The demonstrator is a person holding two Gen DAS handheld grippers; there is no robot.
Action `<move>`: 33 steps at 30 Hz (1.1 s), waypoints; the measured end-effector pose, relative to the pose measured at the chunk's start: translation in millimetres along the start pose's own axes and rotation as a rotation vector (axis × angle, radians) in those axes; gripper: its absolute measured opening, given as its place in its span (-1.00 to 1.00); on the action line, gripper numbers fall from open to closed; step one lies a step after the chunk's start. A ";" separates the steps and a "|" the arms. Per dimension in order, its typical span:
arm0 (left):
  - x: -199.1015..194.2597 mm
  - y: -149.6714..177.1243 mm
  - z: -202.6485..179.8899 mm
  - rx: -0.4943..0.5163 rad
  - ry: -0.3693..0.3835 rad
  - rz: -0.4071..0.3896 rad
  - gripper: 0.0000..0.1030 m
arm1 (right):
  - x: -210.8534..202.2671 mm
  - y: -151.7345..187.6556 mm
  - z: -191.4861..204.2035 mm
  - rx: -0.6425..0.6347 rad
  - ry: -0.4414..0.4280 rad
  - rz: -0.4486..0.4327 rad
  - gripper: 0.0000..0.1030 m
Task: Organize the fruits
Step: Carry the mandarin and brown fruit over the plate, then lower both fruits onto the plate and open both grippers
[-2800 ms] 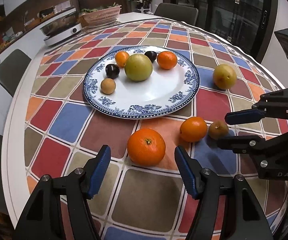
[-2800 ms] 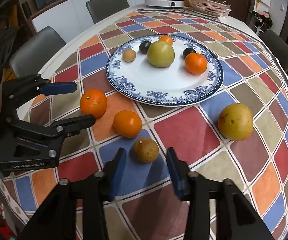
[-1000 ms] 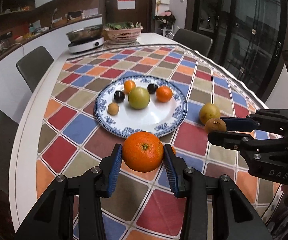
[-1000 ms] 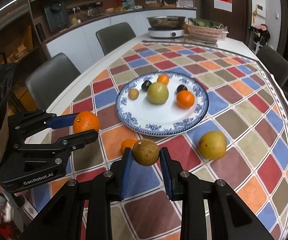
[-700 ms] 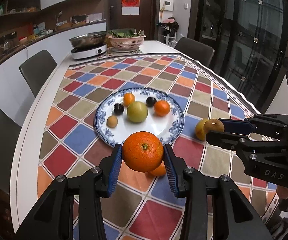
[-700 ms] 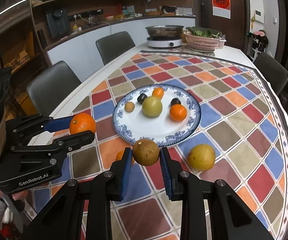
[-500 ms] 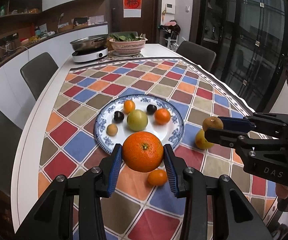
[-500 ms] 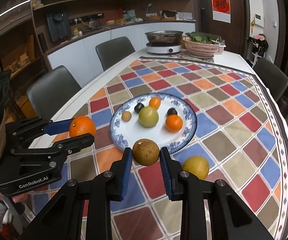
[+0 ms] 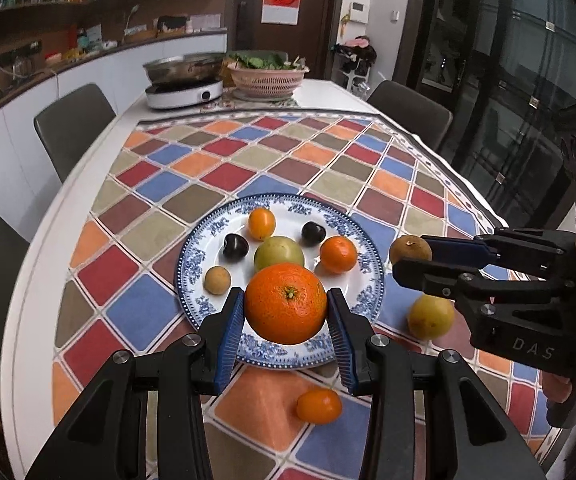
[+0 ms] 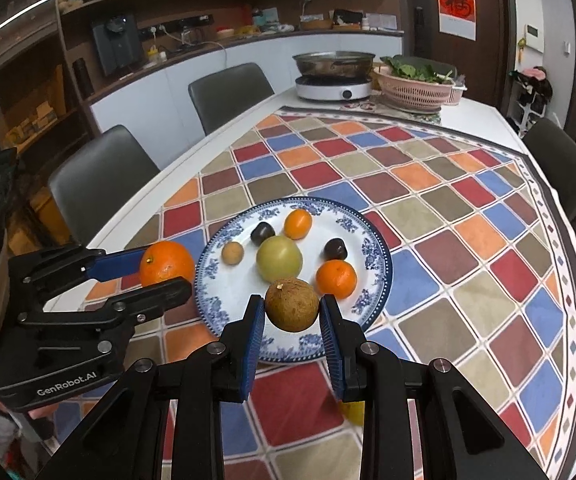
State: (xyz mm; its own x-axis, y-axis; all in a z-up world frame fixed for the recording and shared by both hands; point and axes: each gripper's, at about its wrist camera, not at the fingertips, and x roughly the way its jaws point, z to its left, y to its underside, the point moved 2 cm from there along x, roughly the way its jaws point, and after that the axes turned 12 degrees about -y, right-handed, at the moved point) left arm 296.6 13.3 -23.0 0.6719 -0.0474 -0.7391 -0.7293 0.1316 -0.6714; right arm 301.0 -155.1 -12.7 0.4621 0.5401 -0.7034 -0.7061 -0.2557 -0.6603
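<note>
Left wrist view: the left tool [image 9: 286, 312] tilts downward, pinching a large orange [image 9: 286, 308] above the near rim of the plate [image 9: 192, 276].

Right wrist view: the right tool [image 10: 291, 316] tilts downward too, clamping a brown fruit [image 10: 292, 305] over the plate.

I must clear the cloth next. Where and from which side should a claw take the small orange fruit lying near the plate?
Take the small orange fruit across its shorter middle, from above: it lies free on the checked cloth, nothing touching it.

Left gripper [image 9: 286, 316] clamps orange [image 9: 286, 308] (over plate [image 9: 192, 276]).
</note>
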 end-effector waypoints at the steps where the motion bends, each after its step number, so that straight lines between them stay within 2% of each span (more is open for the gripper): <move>1: 5.1 -0.6 0.8 -0.005 0.001 0.011 -0.21 | 4.1 -1.0 -2.3 0.002 -0.002 0.010 -0.43; 13: 51.7 2.4 4.7 -0.005 -0.030 0.091 -0.21 | 56.7 -1.3 -27.6 0.047 -0.030 0.144 -0.43; 33: 89.2 8.8 3.3 0.057 -0.070 0.197 -0.20 | 91.4 -0.3 -34.7 0.035 -0.004 0.222 -0.42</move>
State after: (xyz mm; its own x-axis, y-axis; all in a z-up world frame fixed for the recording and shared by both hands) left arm 350.5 13.5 -94.6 0.5260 0.0530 -0.8488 -0.8402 0.1873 -0.5090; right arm 362.1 -133.5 -85.9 0.2907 0.4772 -0.8293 -0.8087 -0.3407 -0.4795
